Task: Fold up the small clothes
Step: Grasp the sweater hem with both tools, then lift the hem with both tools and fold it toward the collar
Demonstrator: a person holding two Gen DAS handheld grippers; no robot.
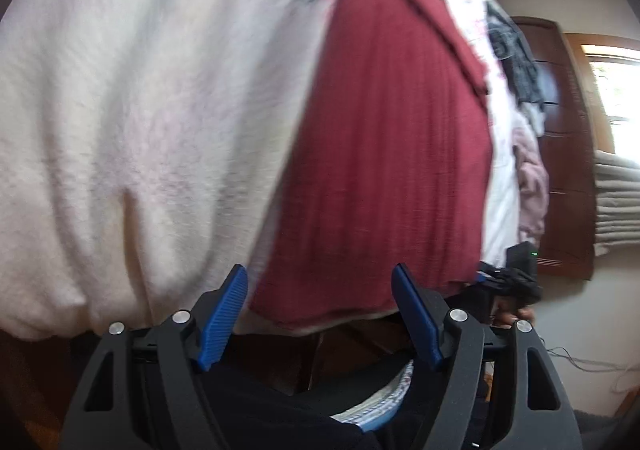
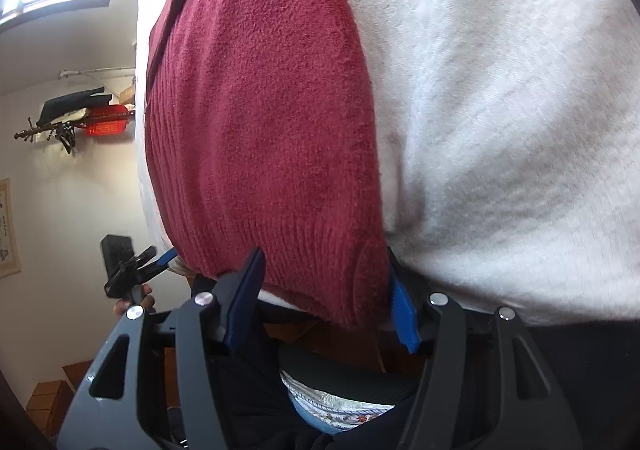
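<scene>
A dark red ribbed knit garment (image 1: 392, 145) lies flat on a fluffy cream blanket (image 1: 140, 109). My left gripper (image 1: 320, 270) is open at the garment's near hem, its blue pads (image 1: 224, 314) wide apart and the hem lying between them. In the right wrist view the red garment (image 2: 260, 109) fills the middle, and its near corner sits between the fingers of my open right gripper (image 2: 324, 258). The cloth covers the tip of the right pad (image 2: 402, 306). Each gripper shows in the other's view: the right one (image 1: 508, 282) and the left one (image 2: 136, 270), both held by a hand.
A heap of other clothes, dark patterned (image 1: 516, 57) and pink (image 1: 532, 177), lies at the blanket's far side. Behind stand a brown wooden door (image 1: 568, 153) and a stack of folded grey cloth (image 1: 616, 205). A wall rack with dark and red items (image 2: 92, 117) hangs left.
</scene>
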